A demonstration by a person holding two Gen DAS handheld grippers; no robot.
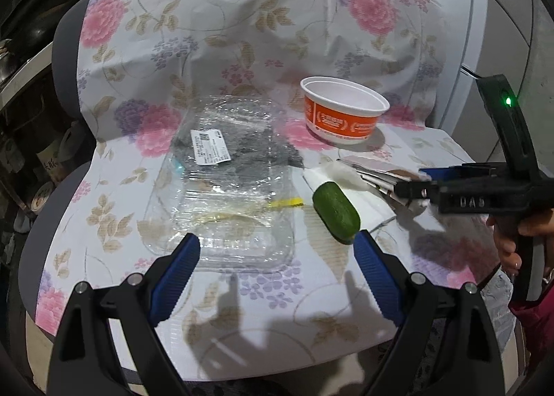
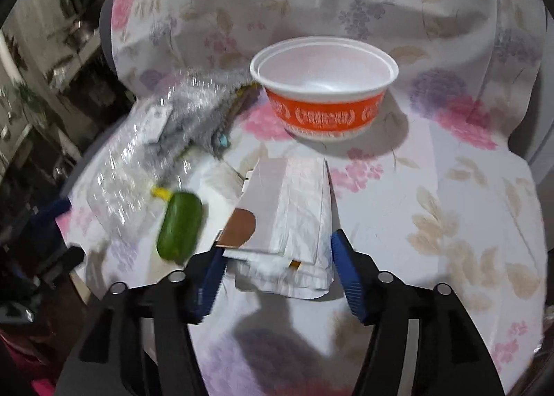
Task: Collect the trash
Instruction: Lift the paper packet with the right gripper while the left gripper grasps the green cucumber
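- Two grippers are over a chair covered with a flowered cloth (image 1: 242, 15); on the seat lie several pieces of trash
- The left gripper (image 1: 277, 250) has its blue fingers (image 1: 176, 274) wide apart and nothing between them; it hangs above the near edge of a clear plastic tray (image 1: 228, 202), not touching it as far as I can see
- The clear plastic tray lies flat in the middle of the seat, wrapped in crumpled film, with a white label (image 1: 210, 147) on top and something dark under the film
- A green cucumber piece (image 1: 335, 210) lies just beside the right edge of the tray, partly on white paper; the right finger of the left gripper is very near its end
- The right gripper (image 2: 273, 254) has its fingers apart on both sides of a folded white paper packet (image 2: 291, 209); the left pad is at the edge of the packet, the right pad seems just beside it; if they press the packet I cannot tell
- The packet has a brown rounded patch (image 2: 240, 226) at its near left corner and lies on the cloth between the cucumber and the empty part of the seat
- An orange and white paper bowl (image 2: 325, 91) stands upright and empty behind the packet, well apart from both grippers
- In the left wrist view a hand (image 1: 512, 240) holds the handle of the right gripper at the right border
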